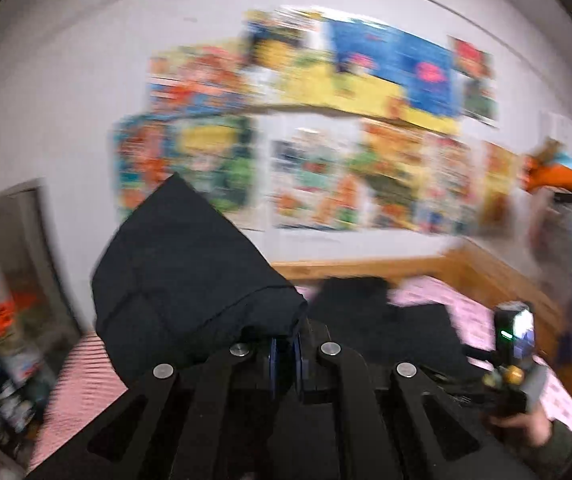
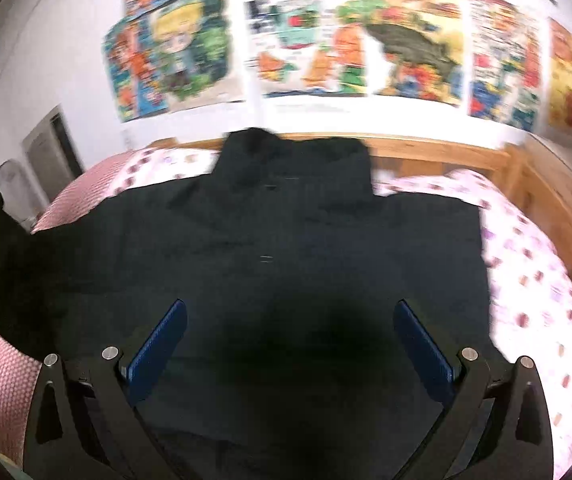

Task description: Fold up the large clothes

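Left gripper lifts a corner of the coat while the right hangs open above it

A black coat (image 2: 286,240) lies spread across a bed (image 2: 534,280) with a pink patterned sheet, its collar toward the wooden headboard (image 2: 438,148). The left gripper (image 1: 286,354) has its jaws closed on a fold of the coat: a bulky flap of black cloth stands up and drapes to the left of the blue pads (image 1: 273,356), which sit almost together with the cloth pinched at them. In the right wrist view that raised part shows as a dark band climbing at the left edge of the frame. The right gripper (image 2: 290,340) is above the middle of the coat, jaws wide apart, nothing between the blue pads. In the left wrist view a hand (image 1: 526,428) holds the right gripper at the lower right. Colourful posters (image 2: 326,40) cover the white wall behind the bed. Both views are blurred
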